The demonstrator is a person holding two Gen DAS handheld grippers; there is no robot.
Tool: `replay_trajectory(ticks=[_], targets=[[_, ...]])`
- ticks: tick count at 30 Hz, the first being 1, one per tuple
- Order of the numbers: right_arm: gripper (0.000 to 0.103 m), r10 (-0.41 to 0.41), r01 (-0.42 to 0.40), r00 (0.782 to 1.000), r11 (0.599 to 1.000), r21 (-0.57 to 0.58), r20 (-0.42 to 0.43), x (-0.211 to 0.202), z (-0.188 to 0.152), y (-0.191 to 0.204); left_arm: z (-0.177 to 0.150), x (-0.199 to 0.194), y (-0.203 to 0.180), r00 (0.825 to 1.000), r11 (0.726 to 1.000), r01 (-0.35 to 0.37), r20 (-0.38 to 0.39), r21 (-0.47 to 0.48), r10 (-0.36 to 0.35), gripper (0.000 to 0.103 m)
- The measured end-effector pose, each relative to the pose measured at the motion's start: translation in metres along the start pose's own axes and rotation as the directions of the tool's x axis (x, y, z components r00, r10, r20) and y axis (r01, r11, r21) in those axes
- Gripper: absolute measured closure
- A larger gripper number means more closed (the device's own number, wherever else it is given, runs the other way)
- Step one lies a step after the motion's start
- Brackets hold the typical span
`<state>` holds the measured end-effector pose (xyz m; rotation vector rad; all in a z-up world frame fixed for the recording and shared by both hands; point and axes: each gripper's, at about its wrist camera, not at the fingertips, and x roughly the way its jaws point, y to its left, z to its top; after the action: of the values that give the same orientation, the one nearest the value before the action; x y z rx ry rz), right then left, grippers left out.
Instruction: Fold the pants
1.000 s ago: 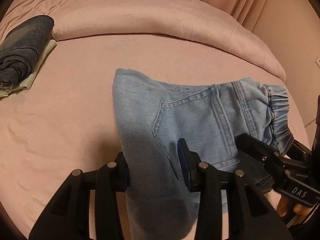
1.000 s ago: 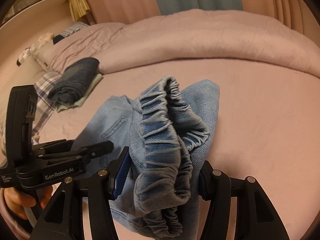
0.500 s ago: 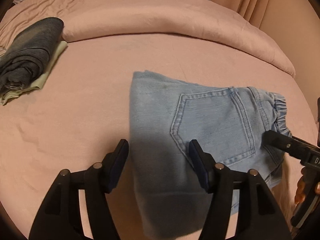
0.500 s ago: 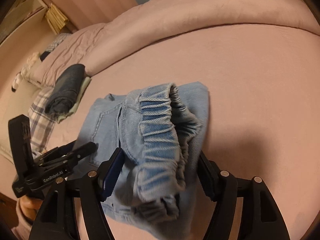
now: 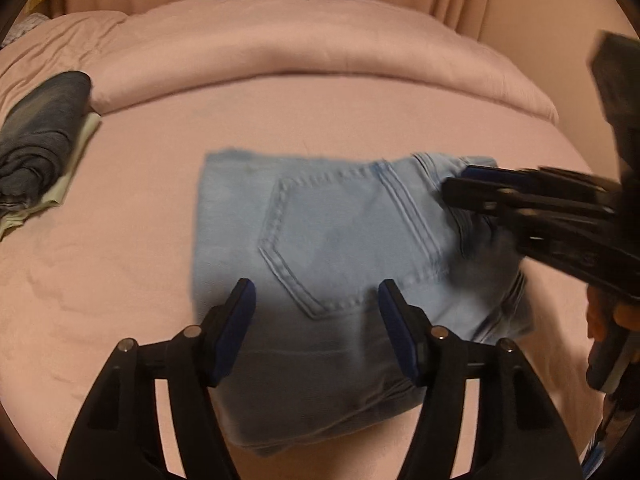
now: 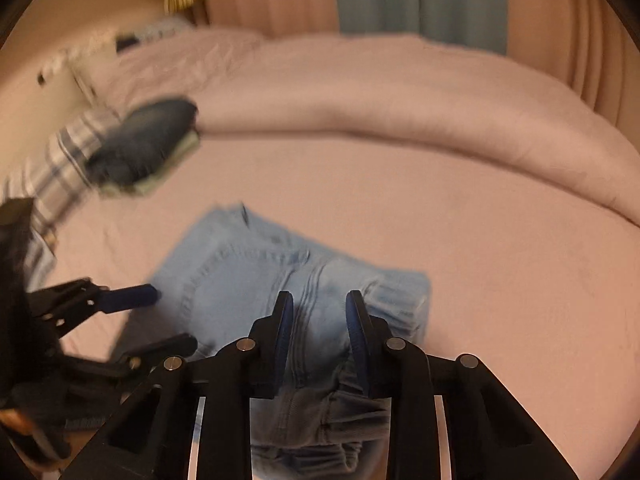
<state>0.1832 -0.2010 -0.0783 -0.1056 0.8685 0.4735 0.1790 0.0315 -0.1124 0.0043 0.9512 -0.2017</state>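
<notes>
Left wrist view: folded jeans [image 5: 320, 248] lying on the bed [image 5: 132, 216], left gripper [image 5: 314, 312] spread wide, right gripper [image 6: 320, 320] parted too, both holding nothing.

Light-blue denim pants [image 5: 340, 240] on pink bed [image 5: 140, 240]; dark-blue folded garment [image 5: 40, 132] nearby.
</notes>
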Motion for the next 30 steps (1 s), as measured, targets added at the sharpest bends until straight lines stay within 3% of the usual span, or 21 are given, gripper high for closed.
replay_trajectory(ticks=[4,12,17,22,25,27,30], targets=[[0.073,-0.014,0.015,0.998,1.0,0.011,-0.058,0.025,-0.004,-0.007,-0.004,0.015,-0.001,1.0,0.999,-0.016,-0.019,0.028,0.017,0.041],[0.073,0.039,-0.039,0.999,0.999,-0.007,-0.009,-0.011,-0.019,0.01,-0.003,0.014,0.001,1.0,1.0,-0.007,-0.023,0.017,0.008,0.04],[0.073,-0.021,0.015,0.997,0.997,-0.078,-0.079,0.005,-0.049,0.025,-0.006,0.012,-0.005,0.999,0.999,-0.023,-0.026,0.034,0.024,0.04],[0.073,-0.038,0.034,0.997,0.997,-0.071,-0.063,0.013,-0.051,0.026,-0.004,0.012,-0.003,0.999,0.999,-0.026,-0.022,0.019,0.026,0.039],[0.072,-0.016,0.014,0.998,0.999,-0.031,-0.053,0.001,-0.051,0.023,-0.006,0.002,-0.003,1.0,1.0,-0.026,-0.008,-0.014,0.026,0.031],[0.066,0.026,-0.025,0.999,1.0,0.014,-0.034,-0.011,-0.056,0.024,-0.008,-0.006,-0.002,1.0,0.999,-0.024,0.006,-0.026,0.024,0.022],[0.065,0.046,-0.045,0.999,0.998,0.053,-0.01,-0.024,-0.062,0.022,-0.009,-0.015,-0.004,0.999,0.999,-0.039,0.015,-0.029,0.04,0.021]])
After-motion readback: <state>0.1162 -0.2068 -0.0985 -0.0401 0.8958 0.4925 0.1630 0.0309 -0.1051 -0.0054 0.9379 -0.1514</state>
